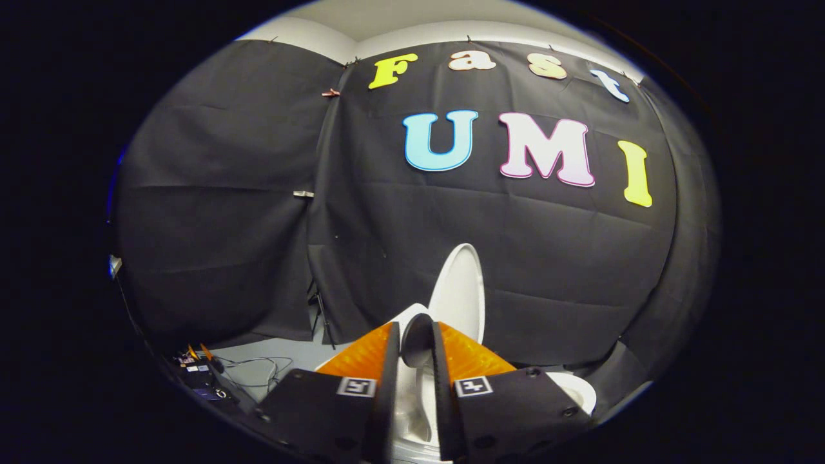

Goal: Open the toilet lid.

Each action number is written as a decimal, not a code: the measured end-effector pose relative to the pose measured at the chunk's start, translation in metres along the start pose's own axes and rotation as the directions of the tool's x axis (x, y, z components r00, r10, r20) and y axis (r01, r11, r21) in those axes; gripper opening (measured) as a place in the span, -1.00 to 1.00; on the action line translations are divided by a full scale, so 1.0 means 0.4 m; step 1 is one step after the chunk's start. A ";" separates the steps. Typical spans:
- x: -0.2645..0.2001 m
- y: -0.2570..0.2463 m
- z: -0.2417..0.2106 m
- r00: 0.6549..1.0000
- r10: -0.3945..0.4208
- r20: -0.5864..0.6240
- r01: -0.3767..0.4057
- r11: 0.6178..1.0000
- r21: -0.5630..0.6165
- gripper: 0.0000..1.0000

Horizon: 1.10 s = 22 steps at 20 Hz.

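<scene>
The claw (416, 361) stands narrow, its two fingers a small gap apart with nothing pressed between them, and the white toilet bowl (412, 412) shows through that gap. Just beyond the fingertips the toilet lid (459, 293) stands raised, near upright, against the black cloth wall (387, 245). Left of the toilet, cables (258, 370) lie on the grey floor (293, 354).
</scene>
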State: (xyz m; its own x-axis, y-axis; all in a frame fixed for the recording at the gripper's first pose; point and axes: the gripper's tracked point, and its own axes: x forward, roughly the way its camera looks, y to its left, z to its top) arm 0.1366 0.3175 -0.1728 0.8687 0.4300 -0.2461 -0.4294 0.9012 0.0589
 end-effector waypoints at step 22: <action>-0.514 -0.409 0.248 0.971 -0.198 0.133 0.186 0.978 0.098 0.98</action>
State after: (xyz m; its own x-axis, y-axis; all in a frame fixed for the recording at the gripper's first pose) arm 0.0527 0.0871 -0.0359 0.9615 0.2461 -0.1219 -0.2338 0.9664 0.1069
